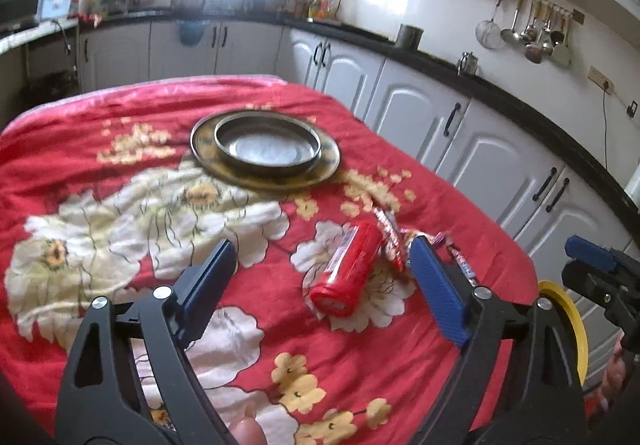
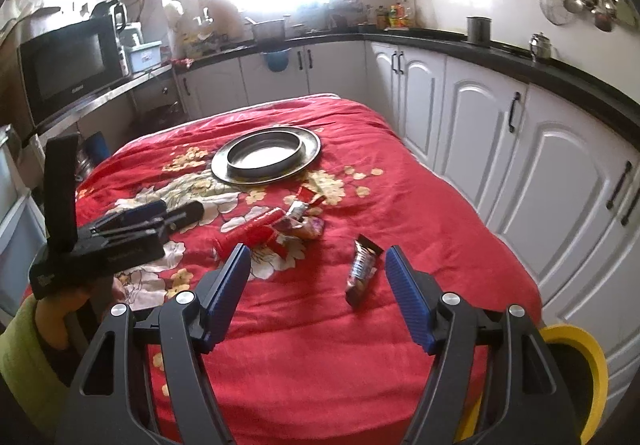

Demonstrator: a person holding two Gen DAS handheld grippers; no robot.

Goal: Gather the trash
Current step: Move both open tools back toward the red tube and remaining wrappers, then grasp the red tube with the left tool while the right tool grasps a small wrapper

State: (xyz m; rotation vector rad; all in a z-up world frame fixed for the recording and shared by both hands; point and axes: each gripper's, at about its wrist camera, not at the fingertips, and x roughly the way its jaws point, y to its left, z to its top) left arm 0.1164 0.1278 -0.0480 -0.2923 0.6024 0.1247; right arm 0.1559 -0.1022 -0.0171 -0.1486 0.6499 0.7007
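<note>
Jaws of both grippers gape wide, empty. The left gripper (image 1: 320,273) hovers level over a red cylindrical canister (image 1: 347,268). The right gripper (image 2: 318,285) hovers beside a dark snack wrapper (image 2: 362,271).

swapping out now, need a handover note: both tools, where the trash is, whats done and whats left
Left tool: open, empty, aimed at the red tube.
Right tool: open, empty, nearest the dark wrapper.
Trash: tube and crumpled wrappers mid-cloth, dark wrapper apart to their right, all on the red cloth.
Metal dish behind looks empty.
Done: nothing collected. Left: everything.
</note>
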